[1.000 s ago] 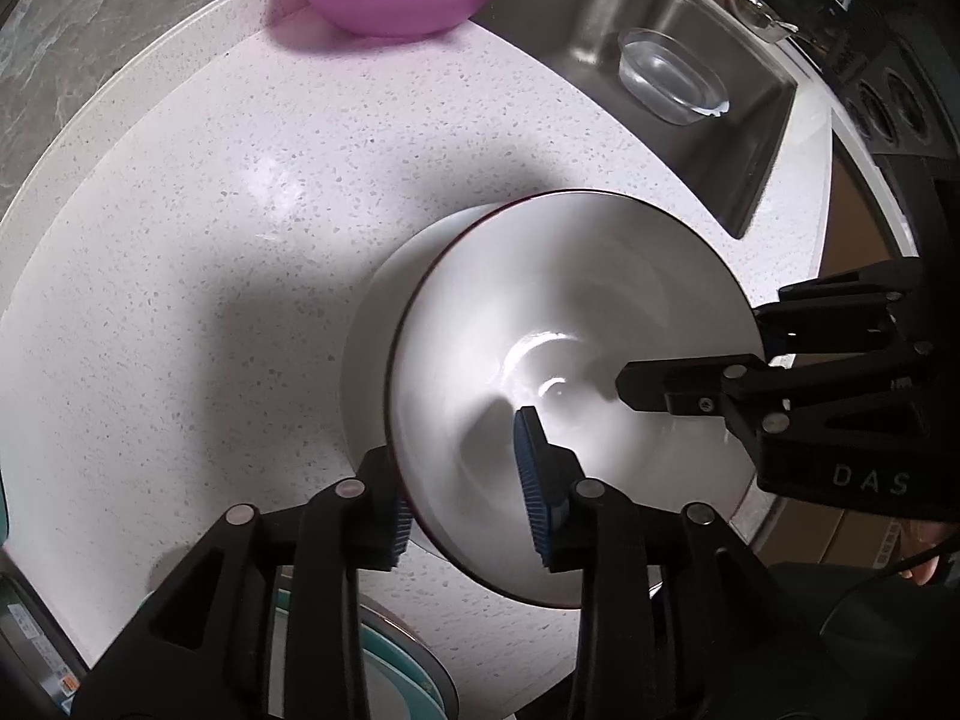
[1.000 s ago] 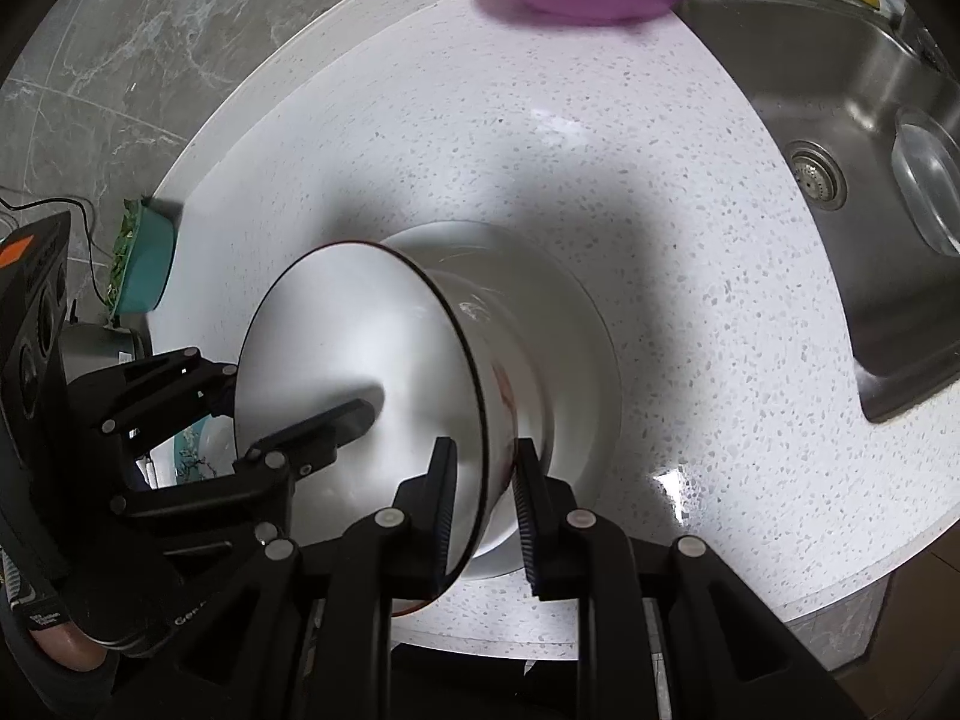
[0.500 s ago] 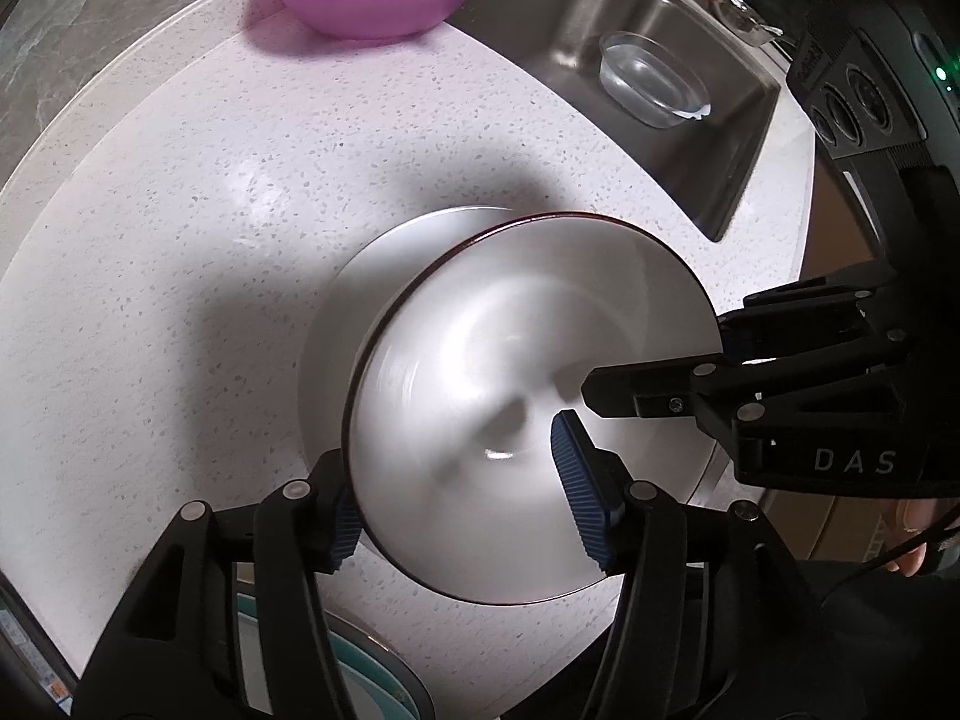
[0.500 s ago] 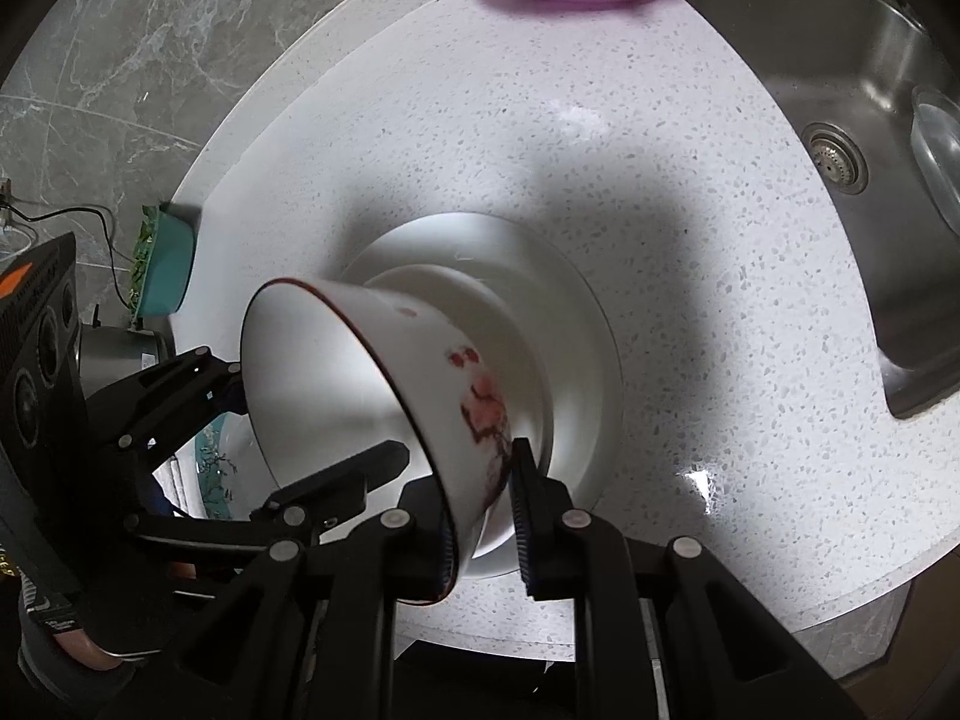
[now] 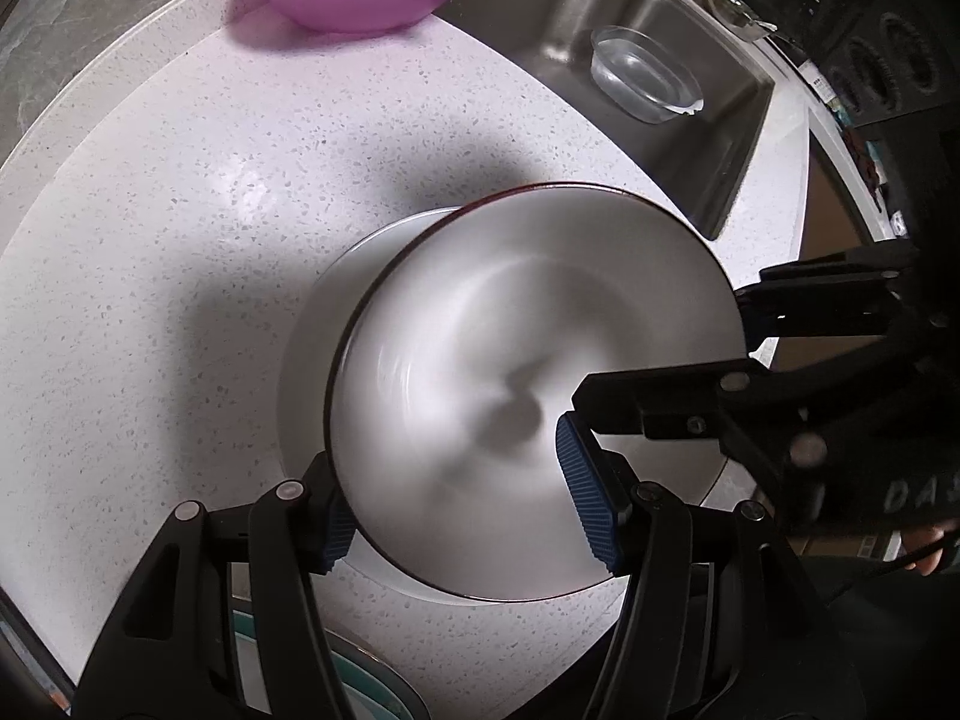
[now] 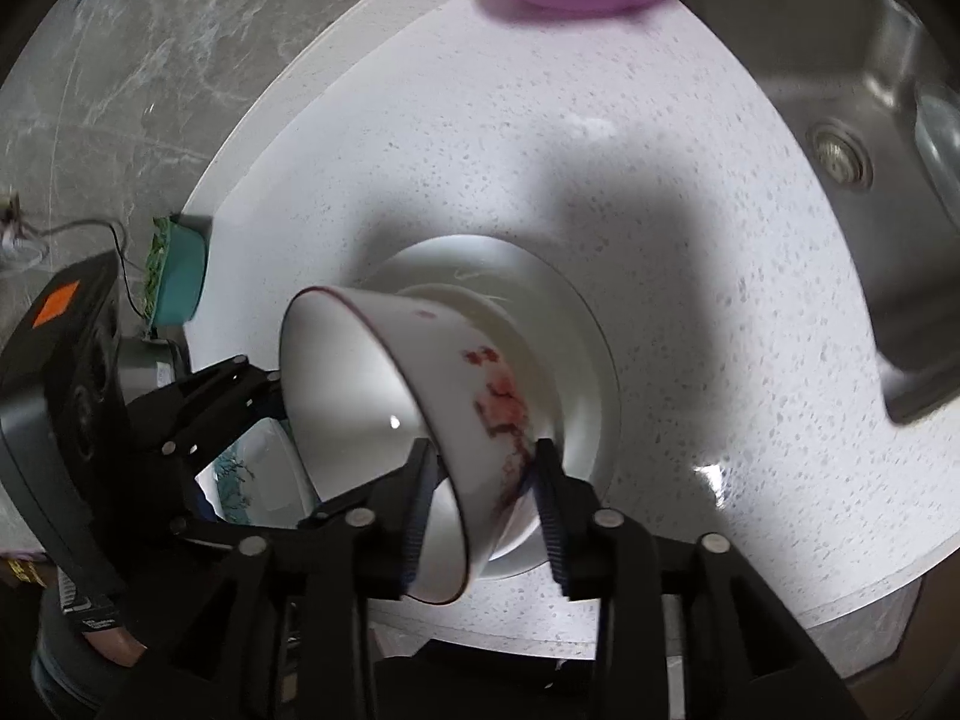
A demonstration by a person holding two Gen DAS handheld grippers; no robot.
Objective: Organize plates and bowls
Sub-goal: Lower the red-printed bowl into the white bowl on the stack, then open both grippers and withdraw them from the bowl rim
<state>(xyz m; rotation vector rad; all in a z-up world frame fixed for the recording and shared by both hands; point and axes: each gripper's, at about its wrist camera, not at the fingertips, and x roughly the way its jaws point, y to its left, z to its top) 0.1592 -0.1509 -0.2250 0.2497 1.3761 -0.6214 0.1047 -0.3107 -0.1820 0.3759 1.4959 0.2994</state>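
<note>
Right wrist view shows my red-flowered bowl tilted over the white bowl stacked on the tabletop, not yet nested. My right hand-held gripper is opening around its rim; my left hand-held gripper straddles the near rim, apart, pads seemingly clear.

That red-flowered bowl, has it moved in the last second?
Yes. The bowl has tipped toward the white plate beneath it, showing its red-flowered side in the right wrist view, as the right gripper jaws open around its rim.
</note>
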